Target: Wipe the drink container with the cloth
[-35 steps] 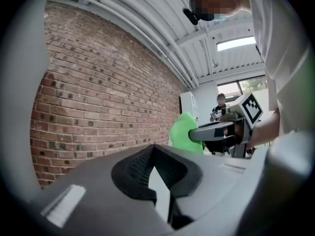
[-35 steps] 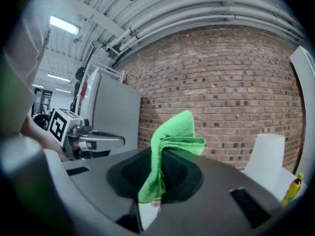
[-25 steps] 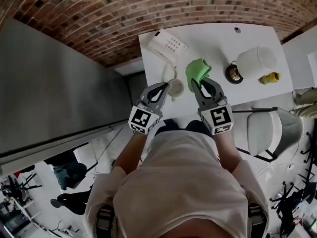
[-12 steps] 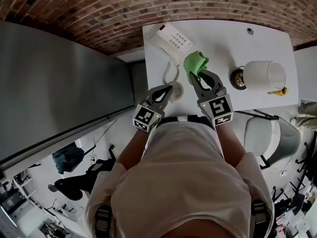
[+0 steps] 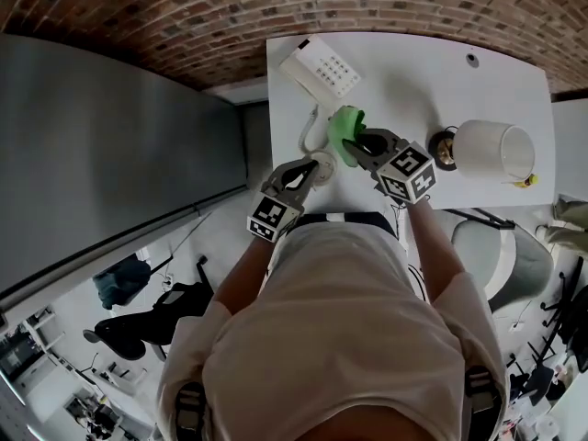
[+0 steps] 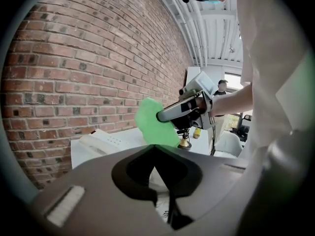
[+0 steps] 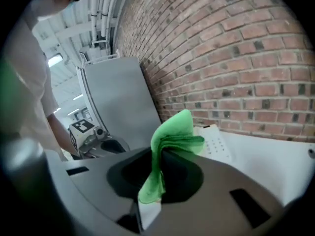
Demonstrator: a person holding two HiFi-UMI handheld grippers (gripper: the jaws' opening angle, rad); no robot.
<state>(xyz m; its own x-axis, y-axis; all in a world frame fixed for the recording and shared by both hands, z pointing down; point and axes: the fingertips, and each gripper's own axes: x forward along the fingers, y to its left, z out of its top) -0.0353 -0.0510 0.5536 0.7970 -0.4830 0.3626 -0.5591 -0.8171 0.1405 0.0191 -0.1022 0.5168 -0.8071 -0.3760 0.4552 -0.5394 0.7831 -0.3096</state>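
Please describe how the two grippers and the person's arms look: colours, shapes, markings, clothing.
The left gripper and the right gripper are both grey, each with two curved jaws around a dark teardrop-shaped opening. Each carries a cube with black-and-white square markers at its rear. No cables show. The person wears a light short-sleeved shirt; the forearms are bare.

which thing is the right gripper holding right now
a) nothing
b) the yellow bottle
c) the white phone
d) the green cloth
d: in the right gripper view, the green cloth is pinched between the closed jaws of the right gripper, hanging down from them.
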